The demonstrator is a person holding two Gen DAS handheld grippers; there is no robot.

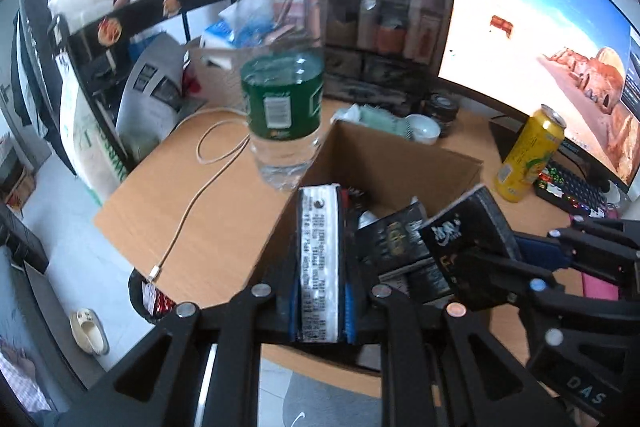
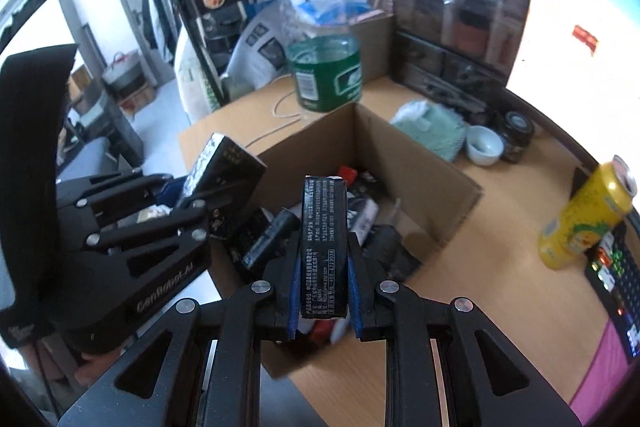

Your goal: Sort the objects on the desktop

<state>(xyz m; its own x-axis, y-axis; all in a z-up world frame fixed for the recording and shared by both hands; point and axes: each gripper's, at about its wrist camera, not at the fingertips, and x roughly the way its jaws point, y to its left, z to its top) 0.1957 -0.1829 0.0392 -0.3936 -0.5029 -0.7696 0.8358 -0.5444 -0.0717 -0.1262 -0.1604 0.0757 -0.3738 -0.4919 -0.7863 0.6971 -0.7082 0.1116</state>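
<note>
Cardboard box (image 1: 400,163) on wooden desk (image 1: 224,215).

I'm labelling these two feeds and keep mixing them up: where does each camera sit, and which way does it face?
Left wrist: on the left hand-held gripper, looking down along its fingers into the cardboard box; it clamps a white-edged pack; the right hand-held gripper shows on the right.
Right wrist: on the right hand-held gripper, facing the same box, clamping a black pack; the left hand-held gripper shows on the left.
Shared: box, water bottle, yellow can, monitor.
</note>
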